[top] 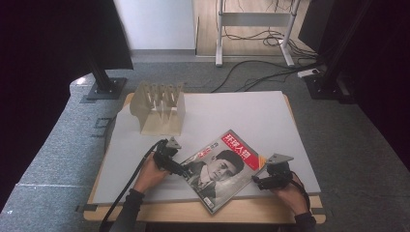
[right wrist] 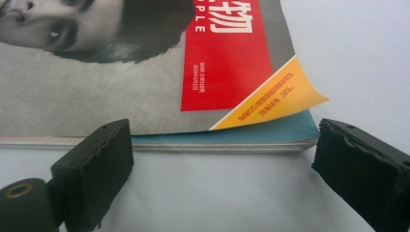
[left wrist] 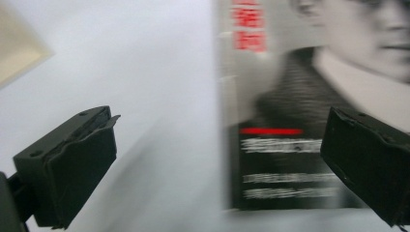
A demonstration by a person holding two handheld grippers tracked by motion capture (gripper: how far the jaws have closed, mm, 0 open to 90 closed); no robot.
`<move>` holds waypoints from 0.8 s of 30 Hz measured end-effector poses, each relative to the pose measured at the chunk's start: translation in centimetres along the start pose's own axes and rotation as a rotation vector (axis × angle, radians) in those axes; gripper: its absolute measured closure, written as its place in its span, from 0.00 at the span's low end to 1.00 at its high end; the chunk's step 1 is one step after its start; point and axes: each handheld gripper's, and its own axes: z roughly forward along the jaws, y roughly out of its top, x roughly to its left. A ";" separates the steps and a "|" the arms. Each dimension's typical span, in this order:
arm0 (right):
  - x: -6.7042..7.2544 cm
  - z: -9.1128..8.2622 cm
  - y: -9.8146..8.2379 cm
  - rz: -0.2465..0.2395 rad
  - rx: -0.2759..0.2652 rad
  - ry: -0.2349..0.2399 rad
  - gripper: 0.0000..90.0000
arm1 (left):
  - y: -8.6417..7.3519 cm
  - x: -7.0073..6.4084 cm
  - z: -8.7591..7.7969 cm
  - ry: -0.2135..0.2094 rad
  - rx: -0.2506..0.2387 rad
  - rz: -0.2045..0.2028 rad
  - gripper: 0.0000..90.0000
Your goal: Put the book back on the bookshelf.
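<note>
On a white table top [top: 251, 113], seen from the high view, a magazine [top: 223, 168] lies flat and turned at an angle near the front edge, its cover showing a black-and-white portrait and a red title block. At the back left of the table stands a beige slotted rack [top: 159, 108], well apart from the magazine.

A person's forearms enter from the bottom. The left gripper [top: 173, 162] sits at the magazine's left edge; the right gripper [top: 263, 181] sits just beside its right corner.

From the left gripper view, the two black jaws are spread wide with nothing held; the right-hand jaw overlaps the cover, the other sits over bare table, and the magazine's edge runs between them. This view is blurred.

From the right gripper view, the jaws are also wide apart and hold nothing. The magazine's page edge lies just beyond them, and the cover's orange corner [right wrist: 283, 94] curls upward, showing a blue page beneath.
</note>
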 end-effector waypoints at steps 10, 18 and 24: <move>-0.8 1.0 0.5 0.028 0.002 -0.024 0.00 | -0.6 2.4 1.3 0.067 0.040 -0.021 0.00; -1.7 2.1 1.8 0.027 0.003 -0.058 0.00 | -1.3 1.9 1.4 0.023 -0.004 -0.042 0.00; -3.0 3.4 3.2 0.046 0.016 -0.097 0.00 | -1.7 0.6 1.2 0.011 -0.016 -0.020 0.00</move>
